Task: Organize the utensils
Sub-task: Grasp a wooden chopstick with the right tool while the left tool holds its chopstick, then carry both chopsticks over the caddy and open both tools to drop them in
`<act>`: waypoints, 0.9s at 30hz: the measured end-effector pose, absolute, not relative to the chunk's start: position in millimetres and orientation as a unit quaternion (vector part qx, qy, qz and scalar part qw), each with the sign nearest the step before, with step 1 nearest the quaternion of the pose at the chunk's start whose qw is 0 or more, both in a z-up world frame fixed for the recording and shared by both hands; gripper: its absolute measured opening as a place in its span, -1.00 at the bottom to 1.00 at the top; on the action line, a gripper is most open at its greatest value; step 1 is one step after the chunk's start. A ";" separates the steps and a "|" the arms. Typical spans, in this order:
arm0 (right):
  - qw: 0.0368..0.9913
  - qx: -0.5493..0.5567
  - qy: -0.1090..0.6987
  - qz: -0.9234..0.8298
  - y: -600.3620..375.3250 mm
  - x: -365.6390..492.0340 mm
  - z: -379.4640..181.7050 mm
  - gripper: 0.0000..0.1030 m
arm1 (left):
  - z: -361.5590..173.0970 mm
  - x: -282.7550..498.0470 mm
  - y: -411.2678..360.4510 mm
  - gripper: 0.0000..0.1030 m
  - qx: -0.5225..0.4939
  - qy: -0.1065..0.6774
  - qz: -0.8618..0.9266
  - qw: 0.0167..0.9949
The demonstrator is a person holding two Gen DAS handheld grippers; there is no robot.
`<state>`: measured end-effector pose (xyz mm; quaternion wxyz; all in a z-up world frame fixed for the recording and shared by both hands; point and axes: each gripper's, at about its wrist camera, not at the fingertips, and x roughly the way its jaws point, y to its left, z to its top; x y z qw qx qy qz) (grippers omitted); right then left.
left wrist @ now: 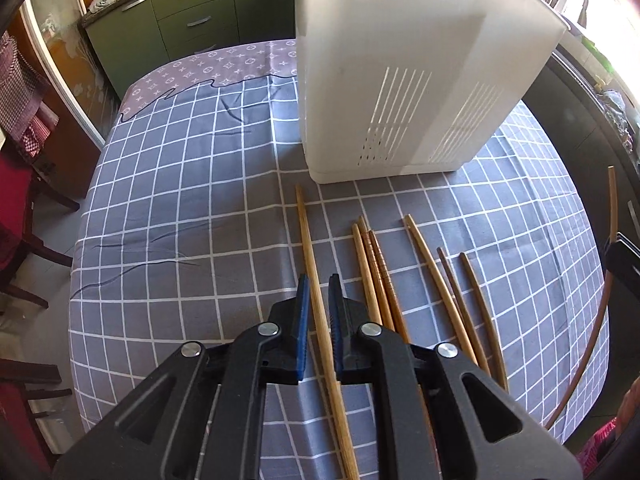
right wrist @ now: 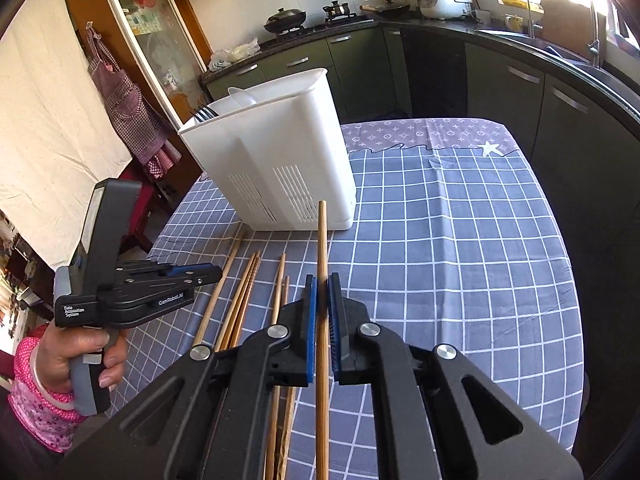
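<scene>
Right gripper lifts one chopstick toward the holder; left gripper hangs over the next.

The right gripper (right wrist: 322, 280) is clamped on a long bamboo chopstick (right wrist: 322, 240), tip aimed at 12 o'clock toward the white slotted plastic utensil holder (right wrist: 276, 160); next it likely must rise over the rim. The left gripper (left wrist: 319, 280), jaws nearly closed, straddles a pale wooden chopstick (left wrist: 306, 232) on the grey checked tablecloth (left wrist: 180, 200). Loose brown chopsticks (left wrist: 376, 264) lie at 3 o'clock, nothing blocking.

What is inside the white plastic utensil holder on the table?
In the white plastic utensil holder, dark metal fork tines and a white spoon rise above the rim. Its opaque walls hide everything lower down.
</scene>
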<state>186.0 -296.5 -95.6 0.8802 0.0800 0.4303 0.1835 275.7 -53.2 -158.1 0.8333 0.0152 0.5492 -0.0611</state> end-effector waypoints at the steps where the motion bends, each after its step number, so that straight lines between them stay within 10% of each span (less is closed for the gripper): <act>1: 0.880 0.082 0.429 0.185 -296.8 183.7 -95.1 -0.87 | -158.5 277.3 -53.9 -0.82 0.017 0.550 -0.058 0.833; 27: 0.897 0.095 0.381 0.204 -307.6 151.9 -60.4 -0.87 | -111.2 244.6 -49.6 -0.88 0.010 0.478 -0.063 0.876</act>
